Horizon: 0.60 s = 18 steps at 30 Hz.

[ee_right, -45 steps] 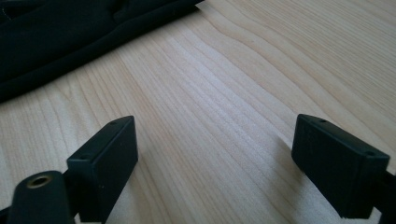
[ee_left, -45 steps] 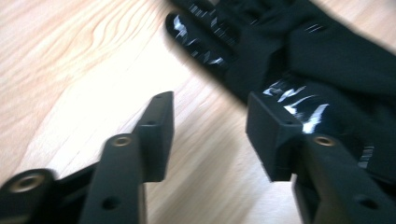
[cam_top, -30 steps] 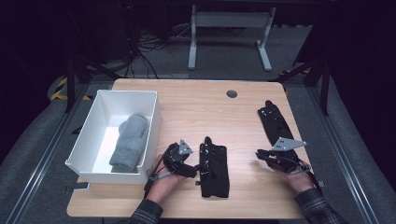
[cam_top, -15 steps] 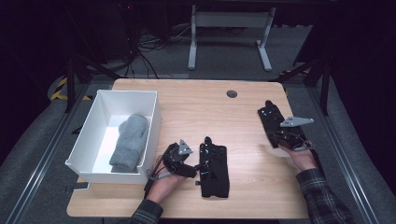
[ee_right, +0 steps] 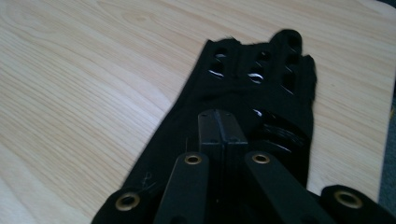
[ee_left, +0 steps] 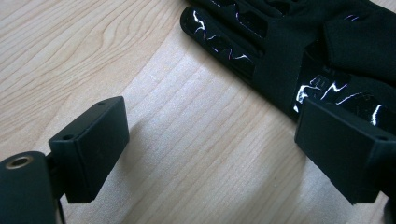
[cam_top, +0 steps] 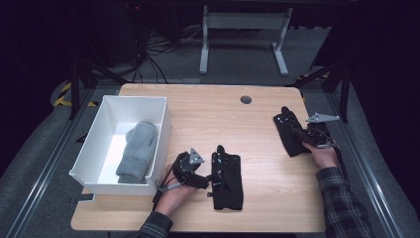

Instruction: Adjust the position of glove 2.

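Wooden table [cam_top: 208,106] | white bin [cam_top: 96,144] holds grey sock [cam_top: 136,151] | left hand-held gripper [ee_left: 210,149] agape beside near glove [cam_top: 227,173] | right hand-held gripper [ee_right: 219,133] closed over far glove [ee_right: 261,93]

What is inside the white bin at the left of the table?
A single grey glove or mitten lies lengthwise in the white bin, toward its right wall. The bare white floor shows beside it. Whatever might lie beneath it is covered.

Far-right black glove [ee_right: 252,107]: near end hidden under the right gripper [ee_right: 219,133]. Middle black glove [ee_left: 299,51] cut off by frame edges in left gripper view.
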Available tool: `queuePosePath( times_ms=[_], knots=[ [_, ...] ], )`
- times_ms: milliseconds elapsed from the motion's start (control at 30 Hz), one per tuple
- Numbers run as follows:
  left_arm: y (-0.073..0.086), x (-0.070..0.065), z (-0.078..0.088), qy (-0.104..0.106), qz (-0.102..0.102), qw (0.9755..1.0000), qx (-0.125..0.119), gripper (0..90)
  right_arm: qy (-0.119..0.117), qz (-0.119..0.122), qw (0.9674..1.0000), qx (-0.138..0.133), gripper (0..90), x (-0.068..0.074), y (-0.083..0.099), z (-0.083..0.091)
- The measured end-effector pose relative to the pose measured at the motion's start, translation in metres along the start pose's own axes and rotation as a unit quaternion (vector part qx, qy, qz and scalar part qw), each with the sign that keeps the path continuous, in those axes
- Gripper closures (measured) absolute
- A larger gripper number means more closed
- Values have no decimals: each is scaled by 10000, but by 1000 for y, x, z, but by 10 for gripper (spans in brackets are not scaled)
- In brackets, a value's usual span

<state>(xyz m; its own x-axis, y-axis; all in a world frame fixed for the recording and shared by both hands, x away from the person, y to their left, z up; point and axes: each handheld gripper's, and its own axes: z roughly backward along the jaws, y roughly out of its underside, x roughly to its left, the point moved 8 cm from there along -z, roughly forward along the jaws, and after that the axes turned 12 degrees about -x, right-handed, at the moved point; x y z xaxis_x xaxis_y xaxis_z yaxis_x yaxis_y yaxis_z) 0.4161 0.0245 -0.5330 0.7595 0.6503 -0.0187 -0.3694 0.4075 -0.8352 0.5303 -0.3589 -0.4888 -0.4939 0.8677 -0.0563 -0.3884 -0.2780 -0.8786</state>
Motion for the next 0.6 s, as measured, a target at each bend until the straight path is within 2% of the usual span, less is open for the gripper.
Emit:
queuePosePath(
  times_ms=[167, 267, 433, 500, 600],
  knots=[
    [0, 0, 0, 6, 5, 10000, 2, 105, 54, -42, 9997, 225, 900, -9, 14, -4],
    [0, 0, 0, 3, 8, 10000, -8, 105, 28, -117, 9997, 229, 900, -10, 17, -5],
    [0, 0, 0, 5, 2, 10000, 2, 105, -50, -55, 9995, 295, 900, -2, 19, -1],
    [0, 0, 0, 5, -1, 10000, 1, 105, -113, 26, 9993, 357, 900, 5, 21, 4],
    [0, 0, 0, 7, -3, 10000, 7, 105, -232, -27, 9991, 355, 900, 14, 24, 9]
  ],
)
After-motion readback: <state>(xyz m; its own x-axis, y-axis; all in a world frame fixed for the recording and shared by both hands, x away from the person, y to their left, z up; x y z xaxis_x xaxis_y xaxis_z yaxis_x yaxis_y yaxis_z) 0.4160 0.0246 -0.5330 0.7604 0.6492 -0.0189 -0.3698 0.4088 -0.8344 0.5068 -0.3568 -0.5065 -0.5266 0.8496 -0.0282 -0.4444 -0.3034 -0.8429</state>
